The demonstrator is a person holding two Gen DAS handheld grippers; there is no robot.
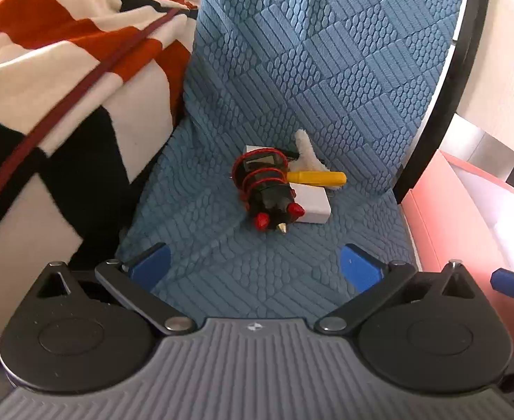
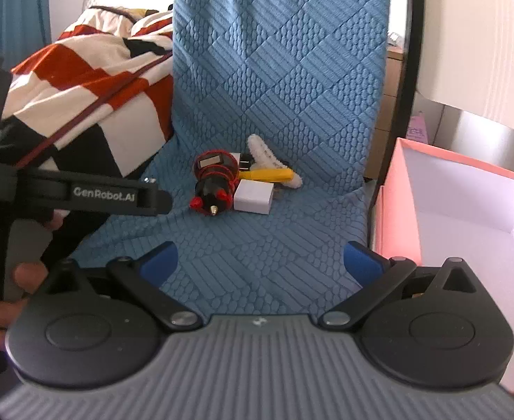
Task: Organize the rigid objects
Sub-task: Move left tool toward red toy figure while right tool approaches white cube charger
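Both grippers hang spread wide and empty over the blue chair seat (image 1: 291, 262): the left gripper (image 1: 255, 266) and the right gripper (image 2: 262, 262). Near the backrest lies a small heap: a black-and-red meter (image 1: 267, 189) (wound in red wire), a white box (image 1: 311, 201) touching it, and a yellow-handled brush (image 1: 318, 176) behind. A pink box (image 2: 466, 217) stands open just right of the chair.

A small heap lies on the blue quilted chair seat (image 2: 257, 245): a black tester (image 2: 213, 185) wound in red wire, probe tip forward — touching a white box (image 2: 253, 201) beside it — with a yellow-handled white fuzzy brush (image 2: 269, 171) lying behind them.
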